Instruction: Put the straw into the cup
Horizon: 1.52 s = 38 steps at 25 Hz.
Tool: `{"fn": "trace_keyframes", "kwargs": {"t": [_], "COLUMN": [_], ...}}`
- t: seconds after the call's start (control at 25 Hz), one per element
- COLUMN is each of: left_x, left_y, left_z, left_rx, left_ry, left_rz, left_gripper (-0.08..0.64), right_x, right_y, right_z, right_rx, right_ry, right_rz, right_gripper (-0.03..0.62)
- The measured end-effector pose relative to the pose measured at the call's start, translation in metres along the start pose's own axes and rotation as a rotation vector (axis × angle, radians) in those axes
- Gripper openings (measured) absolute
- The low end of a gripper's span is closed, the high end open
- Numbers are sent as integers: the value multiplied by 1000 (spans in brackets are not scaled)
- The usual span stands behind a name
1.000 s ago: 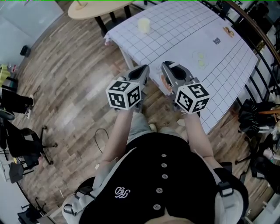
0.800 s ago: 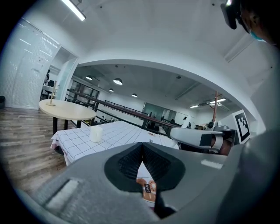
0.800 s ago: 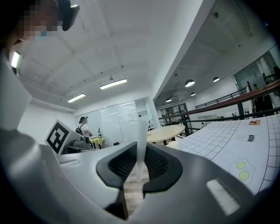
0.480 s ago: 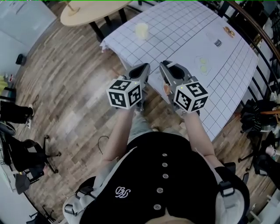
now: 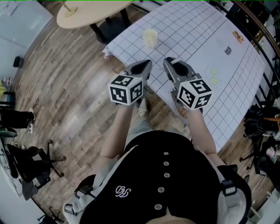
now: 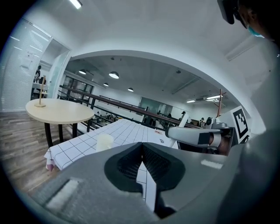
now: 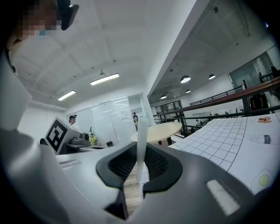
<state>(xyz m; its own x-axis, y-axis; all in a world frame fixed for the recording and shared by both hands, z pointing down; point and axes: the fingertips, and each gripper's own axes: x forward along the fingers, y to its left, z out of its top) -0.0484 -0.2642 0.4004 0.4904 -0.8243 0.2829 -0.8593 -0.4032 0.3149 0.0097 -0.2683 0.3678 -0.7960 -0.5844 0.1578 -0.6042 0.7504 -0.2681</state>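
A pale translucent cup (image 5: 150,37) stands upright near the left corner of the checked table (image 5: 192,30); the left gripper view shows the cup (image 6: 104,142) too. My right gripper (image 5: 169,61) is over the table's near edge, to the right of and nearer than the cup. In the right gripper view, my right gripper (image 7: 141,151) is shut on a white straw (image 7: 141,140) standing upright between the pads. My left gripper (image 5: 146,64) is level beside it at the table's edge. Its jaws (image 6: 142,146) are shut with nothing in them.
On the checked table lie two yellow-green discs (image 5: 213,72), a small dark-printed item (image 5: 228,50) and an orange item (image 5: 238,37). A round wooden table (image 5: 87,11) stands beyond the corner. A dark railing (image 5: 262,39) runs along the right; office chairs (image 5: 30,166) sit at left.
Both grippers have moved forward together, from over the wooden floor to the table's near edge. The cup now appears closer. The straw stays in the right gripper.
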Motion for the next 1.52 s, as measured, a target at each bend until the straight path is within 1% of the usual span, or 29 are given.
{"fn": "trace_keyframes", "kwargs": {"t": [0.28,0.4,0.6,0.68,0.84,1.0,1.12,1.24,1.4,1.52], "left_x": [35,52,76,83,100,118,127,133,140,141], "left_y": [62,81,116,126,142,149,153,155,161,166], "left_z": [34,43,68,72,75,80,81,76,68,64], "left_rx": [3,10,21,17,10,35,41,31,24,0], "left_ry": [12,33,22,28,45,49,43,41,60,48], "left_rz": [-36,-63,-85,-99,-130,-167,-189,-211,-225,-237], "left_gripper": [-3,-3,-3,-3,-3,-3,-3,-3,-3,-3], "right_x": [68,91,129,140,157,170,180,188,196,202], "right_y": [-26,-38,-59,-67,-82,-96,-107,-114,-125,-129], "right_z": [20,30,46,47,50,50,43,35,29,21], "right_rx": [4,7,4,11,20,21,-2,-25,-12,-6], "right_ry": [-4,-14,-31,-29,-23,-18,13,50,60,77], "right_rz": [-50,-82,-116,-140,-182,-214,-236,-254,-273,-276], "right_gripper": [51,51,51,51,51,51,51,51,51,51]}}
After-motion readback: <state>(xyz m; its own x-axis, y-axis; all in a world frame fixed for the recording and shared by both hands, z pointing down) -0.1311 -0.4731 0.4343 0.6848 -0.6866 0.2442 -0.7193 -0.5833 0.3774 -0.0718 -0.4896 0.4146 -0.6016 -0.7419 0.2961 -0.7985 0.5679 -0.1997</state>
